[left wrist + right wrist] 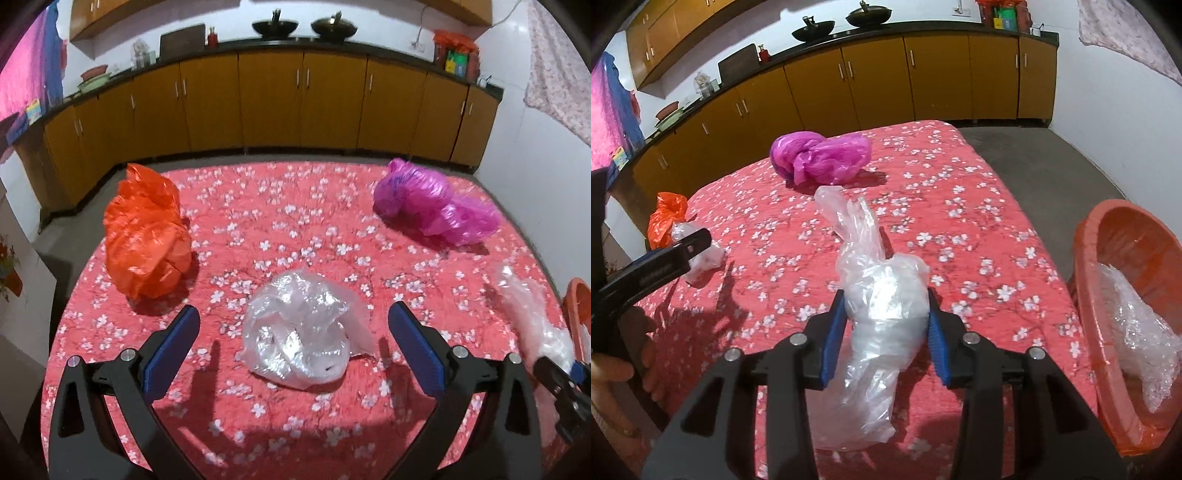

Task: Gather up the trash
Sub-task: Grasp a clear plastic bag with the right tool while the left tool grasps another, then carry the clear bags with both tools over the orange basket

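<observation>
Right wrist view: right gripper [886,317] jaws clamp clear plastic bag [882,299] beside orange basin [1086,258]; left gripper [293,325] jaws wide around second clear bag [299,336] on table [295,206].

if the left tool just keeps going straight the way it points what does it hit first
Most likely the clear plastic bag, which lies on the floral cloth centred between the open fingers of the left tool. Depth is hard to judge, but nothing shows in front of the bag.
</observation>
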